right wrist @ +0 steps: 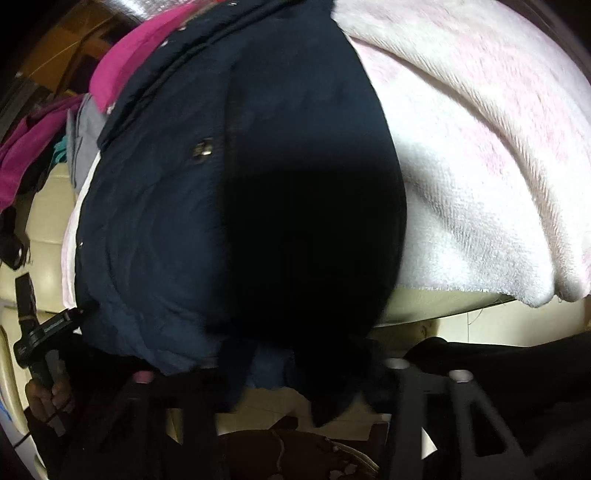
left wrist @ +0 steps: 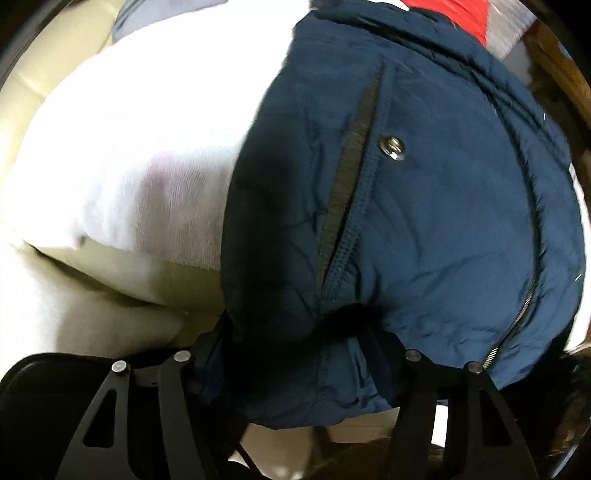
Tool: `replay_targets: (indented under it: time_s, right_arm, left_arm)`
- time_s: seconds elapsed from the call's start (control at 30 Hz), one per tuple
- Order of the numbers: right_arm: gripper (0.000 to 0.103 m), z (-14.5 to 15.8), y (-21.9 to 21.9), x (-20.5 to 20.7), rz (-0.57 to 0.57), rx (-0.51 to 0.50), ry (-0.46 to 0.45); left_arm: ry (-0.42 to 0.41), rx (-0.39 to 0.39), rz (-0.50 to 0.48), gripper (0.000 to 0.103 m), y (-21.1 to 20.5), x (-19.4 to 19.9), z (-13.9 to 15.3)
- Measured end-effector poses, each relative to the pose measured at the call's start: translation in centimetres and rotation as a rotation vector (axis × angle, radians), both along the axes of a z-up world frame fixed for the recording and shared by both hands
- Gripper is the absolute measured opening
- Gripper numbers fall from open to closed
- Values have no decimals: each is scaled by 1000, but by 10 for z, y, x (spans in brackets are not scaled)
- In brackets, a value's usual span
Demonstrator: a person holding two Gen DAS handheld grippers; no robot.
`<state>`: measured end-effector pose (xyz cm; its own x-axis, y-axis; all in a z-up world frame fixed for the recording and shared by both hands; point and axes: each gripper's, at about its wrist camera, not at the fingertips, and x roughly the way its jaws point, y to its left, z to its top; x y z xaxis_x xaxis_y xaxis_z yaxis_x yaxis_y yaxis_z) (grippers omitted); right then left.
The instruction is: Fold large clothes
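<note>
Left hand-held gripper (left wrist: pixel 295 354): jaws fairly wide, navy jacket (left wrist: pixel 424 192) hem bunched between them; fabric fills the gap, so it looks clamped on the hem. Right hand-held gripper (right wrist: pixel 280 365): jaws narrower, closed on the same jacket's lower edge, dark cloth pinched & hanging below the fingers. Jacket is puffy, navy, w/ a black zip (left wrist: pixel 351 184) running down the front, a metal snap (left wrist: pixel 392 146) beside it, stitched seams; it lies draped over a white-pink fleece blanket (right wrist: pixel 480 166) on a cream sofa (left wrist: pixel 55 74). Red cloth (left wrist: pixel 450 14) past the collar; magenta garment (right wrist: pixel 122 62) near the jacket's top in the right view. Person's hand (right wrist: pixel 48 398) gripping the left handle, low left in the right view.
</note>
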<state>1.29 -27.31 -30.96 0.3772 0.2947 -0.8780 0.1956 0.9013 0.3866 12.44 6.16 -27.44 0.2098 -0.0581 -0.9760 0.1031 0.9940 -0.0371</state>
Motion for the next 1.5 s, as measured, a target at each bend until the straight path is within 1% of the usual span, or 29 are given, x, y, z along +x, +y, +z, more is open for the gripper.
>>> replay_targets:
  time_s: [0.1, 0.13, 0.2, 0.23, 0.27, 0.3, 0.33, 0.37, 0.4, 0.43, 0.47, 0.53, 0.63, 0.7, 0.73, 0.8, 0.87, 0.9, 0.93, 0.97, 1.0, 1.03, 1.07, 1.13, 1.17, 1.27, 1.33, 1.4, 1.5]
  right_arm:
    - [36, -1, 8, -2, 33, -45, -12]
    - [38, -4, 7, 0, 30, -36, -2]
    - [51, -13, 5, 6, 10, 4, 38]
    - [70, -18, 5, 8, 12, 26, 58]
    - [74, -24, 7, 10, 23, 45, 73]
    - [74, -27, 9, 11, 29, 44, 79]
    - [71, -26, 12, 10, 33, 31, 70]
    - [57, -22, 14, 9, 43, 30, 52]
    - [49, -15, 18, 10, 55, 23, 35]
    - [34, -10, 20, 8, 60, 4, 27]
    - [25, -2, 23, 5, 68, -15, 23]
    - [23, 12, 26, -4, 90, -12, 7]
    - [22, 41, 34, -17, 161, -20, -55]
    - [22, 49, 29, -18, 185, 16, -77]
    - [22, 47, 26, -27, 189, 33, -87]
    - [22, 43, 26, -23, 196, 63, -101]
    - [27, 35, 24, -22, 198, 81, -98]
    - [29, 20, 15, -14, 181, 101, -94]
    - [35, 13, 9, -9, 168, 121, -82]
    - [48, 7, 9, -6, 158, 142, -67]
    - [53, 0, 4, -3, 151, 166, -55]
    - [53, 0, 6, 1, 137, 167, -52]
    - [43, 0, 8, 3, 128, 162, -50]
    - [22, 8, 4, 1, 134, 113, -42]
    - [20, 19, 2, -2, 155, 116, -64]
    - [17, 55, -3, -14, 202, 107, -158]
    - [16, 85, -10, -15, 203, 122, -263]
    - [16, 120, -26, -9, 162, 142, -410]
    - [15, 152, -44, 16, 73, 120, -544]
  left_arm:
    - [-42, 84, -47, 66, -18, -10, 0]
    - [-51, 100, -58, 66, -23, -12, 0]
    - [-62, 113, -72, 65, -29, -15, 0]
    - [-63, 112, -74, 63, -34, -16, 1]
    - [-63, 108, -75, 63, -36, -18, 1]
    - [-63, 106, -75, 62, -38, -18, 1]
    - [-64, 104, -78, 61, -41, -19, 2]
    - [-65, 103, -80, 61, -35, -17, 0]
    - [-65, 103, -81, 61, -32, -16, -1]
    - [-64, 102, -81, 61, -32, -16, -1]
    - [-61, 97, -80, 61, -29, -16, -1]
    - [-56, 74, -83, 51, -15, -12, 8]
    - [-43, 43, -88, 41, 1, -2, 11]
    - [-42, 14, -90, 38, 5, -2, 19]
    - [-45, 4, -92, 38, 6, -3, 22]
    - [-50, -4, -99, 38, 8, -5, 28]
    - [-45, -5, -105, 38, 10, -5, 29]
    - [-41, -5, -108, 38, 11, -3, 28]
    - [-31, -6, -115, 42, 11, -2, 26]
    - [-17, -17, -124, 46, 10, 1, 23]
    - [-4, -41, -132, 50, 9, 4, 19]
    - [1, -67, -133, 50, 9, 5, 19]
    - [2, -86, -129, 49, 11, 8, 20]
    - [-10, -113, -140, 21, 15, 11, 29]
    - [-15, -123, -148, 21, 17, 13, 36]
    - [-21, -214, -164, 17, 24, 23, 58]
    - [-35, -241, -182, 16, 23, 32, 77]
    - [-64, -278, -205, 16, 21, 45, 96]
    - [-113, -330, -202, 16, 20, 74, 123]
